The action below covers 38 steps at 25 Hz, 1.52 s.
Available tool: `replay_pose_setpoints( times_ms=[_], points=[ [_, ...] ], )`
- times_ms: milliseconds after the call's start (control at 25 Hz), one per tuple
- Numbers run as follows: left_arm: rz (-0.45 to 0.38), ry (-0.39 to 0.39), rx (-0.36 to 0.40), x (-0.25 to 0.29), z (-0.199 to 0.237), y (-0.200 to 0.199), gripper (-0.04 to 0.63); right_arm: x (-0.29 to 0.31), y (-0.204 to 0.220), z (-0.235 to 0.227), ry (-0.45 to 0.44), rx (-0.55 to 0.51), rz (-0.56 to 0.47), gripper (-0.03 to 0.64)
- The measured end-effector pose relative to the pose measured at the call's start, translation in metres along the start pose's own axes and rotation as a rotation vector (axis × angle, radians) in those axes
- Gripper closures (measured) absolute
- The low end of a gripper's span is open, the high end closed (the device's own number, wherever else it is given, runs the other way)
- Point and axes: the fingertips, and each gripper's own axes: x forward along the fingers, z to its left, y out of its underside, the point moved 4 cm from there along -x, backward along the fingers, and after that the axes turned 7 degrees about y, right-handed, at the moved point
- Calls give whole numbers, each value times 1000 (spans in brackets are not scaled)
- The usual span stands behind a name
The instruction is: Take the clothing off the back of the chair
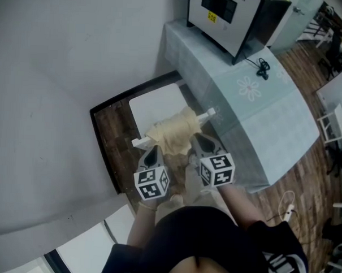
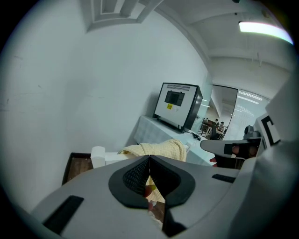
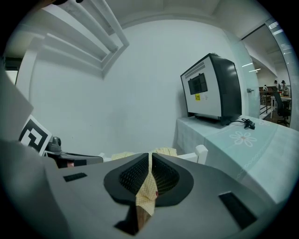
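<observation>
Item: clothing [image 1: 174,133], pale yellow, fine check weave.
Location: draped over the top rail of the chair back, bunched at the middle of the rail, hanging down on the person's side.
Support: white chair [image 1: 158,104], seat bare; both rail ends stick out past the cloth.
Left tool [image 1: 153,152]: jaws pressed together, tip at the cloth's left edge. In the left gripper view a scrap of yellow shows below the jaw line; whether it is caught there cannot be told.
Right tool [image 1: 200,141]: jaws closed on a fold of the clothing at its right side. In the right gripper view the checked fabric [image 3: 145,196] runs down between the pads.
Relation of tools: side by side, just behind the chair back, with the hanging cloth between them.
Surroundings: dark wooden floor [image 1: 112,130] under the chair; plain wall on the left.
Bench [image 1: 262,114]: just right of the chair, covered in pale green cloth with a flower motif.
On bench: boxy white and black appliance [image 1: 233,17] and a black cable [image 1: 263,67] beside it.
</observation>
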Motion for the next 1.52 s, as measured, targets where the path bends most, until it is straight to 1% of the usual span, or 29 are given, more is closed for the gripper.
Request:
replay_pose_setpoints(
  times_ms=[200,240,280,320,520,600,720,1000,1200,1520],
  points=[
    [28,-8,-12,12,8,8,591,18,8,-10,0,-9,35,601],
    [34,-3,-13,14,8,10,581,22,9,-12,-2,-12,41,601],
    [40,2,-12,17,9,12,551,25,10,-14,-5,-15,46,597],
    [46,5,-9,21,9,13,514,28,10,-16,-8,-16,51,583],
    [60,21,-9,36,8,18,404,46,14,-23,-28,-26,95,432],
    [70,24,-10,42,8,21,370,53,16,-25,-26,-34,108,397],
    [75,12,-15,49,10,24,333,61,20,-30,-24,-42,126,373],
    [91,-15,-33,63,10,30,319,74,28,-35,-38,-49,161,356],
    [97,-14,-23,74,1,31,319,81,29,-35,-51,-45,168,353],
    [87,-48,-29,77,1,30,322,83,31,-34,-57,-46,155,354]
  ],
)
